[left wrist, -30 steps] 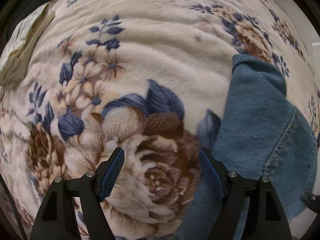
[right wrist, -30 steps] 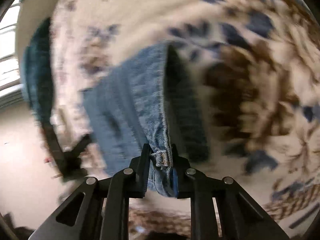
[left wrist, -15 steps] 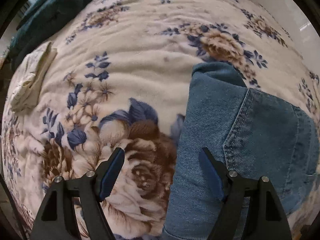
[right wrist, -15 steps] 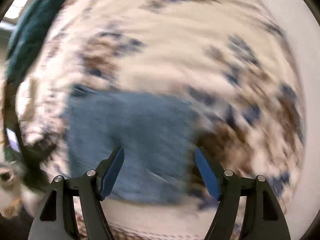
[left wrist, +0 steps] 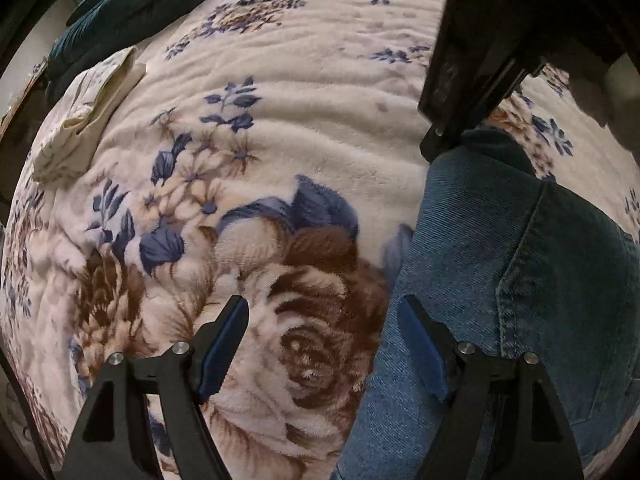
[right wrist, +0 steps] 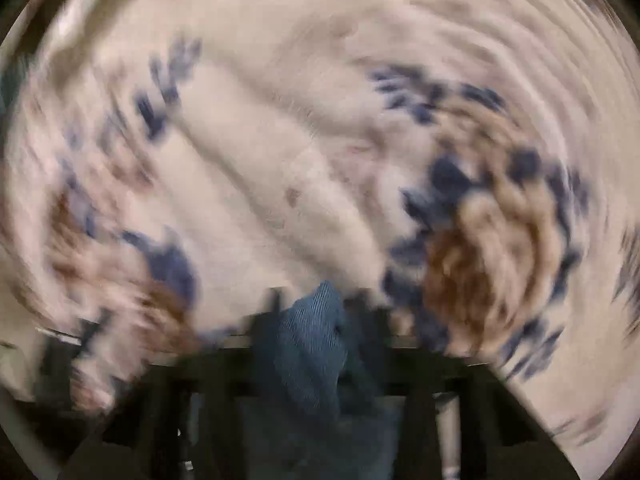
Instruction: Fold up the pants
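The blue jeans point(left wrist: 500, 280) lie folded on the floral blanket point(left wrist: 280, 128), back pocket seam up, at the right of the left wrist view. My left gripper point(left wrist: 324, 308) hangs open over the brown rose, its right finger beside the jeans' left edge, nothing between its fingers. My right gripper point(left wrist: 444, 144) comes down at the jeans' far end. In the blurred right wrist view its jaws are closing, and this gripper point(right wrist: 316, 304) has a bunch of the denim point(right wrist: 316, 344) pinched between its fingers.
A cream folded cloth point(left wrist: 88, 120) lies at the blanket's left edge. A dark teal cushion point(left wrist: 132, 4) sits beyond it. A person's hand point(left wrist: 612, 88) holds the right gripper at the upper right. The blanket point(right wrist: 280, 120) fills the right wrist view.
The right gripper let go of the jeans' hem, opened, swung across and rolled, and now pinches denim at the far end. It has come into the left wrist view. The left gripper stayed open.
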The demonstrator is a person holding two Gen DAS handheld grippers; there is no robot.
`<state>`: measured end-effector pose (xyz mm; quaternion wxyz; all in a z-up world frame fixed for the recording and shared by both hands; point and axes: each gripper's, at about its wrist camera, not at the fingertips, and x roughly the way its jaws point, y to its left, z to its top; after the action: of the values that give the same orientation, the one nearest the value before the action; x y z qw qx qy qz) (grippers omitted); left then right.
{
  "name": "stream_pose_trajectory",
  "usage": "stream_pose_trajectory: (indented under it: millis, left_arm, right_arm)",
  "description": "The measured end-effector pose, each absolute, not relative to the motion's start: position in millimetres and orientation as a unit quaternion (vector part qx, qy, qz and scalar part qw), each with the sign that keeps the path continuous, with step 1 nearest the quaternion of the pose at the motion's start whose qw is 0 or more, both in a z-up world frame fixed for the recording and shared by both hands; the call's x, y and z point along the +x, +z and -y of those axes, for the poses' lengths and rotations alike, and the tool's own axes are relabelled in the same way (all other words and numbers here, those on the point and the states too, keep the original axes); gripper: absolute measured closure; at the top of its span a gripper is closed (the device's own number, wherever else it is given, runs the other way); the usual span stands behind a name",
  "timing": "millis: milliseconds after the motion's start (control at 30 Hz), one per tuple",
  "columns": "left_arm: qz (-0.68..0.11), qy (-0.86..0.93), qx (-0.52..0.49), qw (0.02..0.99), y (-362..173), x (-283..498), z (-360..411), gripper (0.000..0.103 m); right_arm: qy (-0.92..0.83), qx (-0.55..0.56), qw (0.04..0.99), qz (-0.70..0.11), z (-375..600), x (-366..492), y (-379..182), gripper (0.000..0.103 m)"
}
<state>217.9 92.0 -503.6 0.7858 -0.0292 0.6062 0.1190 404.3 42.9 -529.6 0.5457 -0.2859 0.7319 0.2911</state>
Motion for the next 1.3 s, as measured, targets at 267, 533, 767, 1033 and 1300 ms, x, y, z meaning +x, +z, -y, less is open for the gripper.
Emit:
stream_pose_trajectory:
  millis: [267,533,767,1033,1300]
  left_arm:
    - [-0.605,0.115,-0.047,0.787,-507,219,-97,0.027]
    - [-0.613,0.103,-0.048,0.782,-510,220,-101,0.027]
    - [-0.617,0.109,-0.046,0.778,-509,222,-100,0.027]
    - [-0.612,0.108,-0.050,0.782,-506,218,-97,0.027]
    - [-0.616,0.107,-0.060,0.778,-508,217,-102,0.027]
  right_arm:
    - [0.124,0.247,0.505,-0.818,89,447,-564,0.096]
    - [0.142,0.235,0.592,-0.758,122,462,-520,0.095]
    - [0.230,0.039,0.541,-0.808,72,437,-508,0.038]
    - [0.163,0.242,0.504,-0.813,113,417,-532,0.097]
    - [0.162,0.140,0.604,-0.768,94,446,-498,0.102]
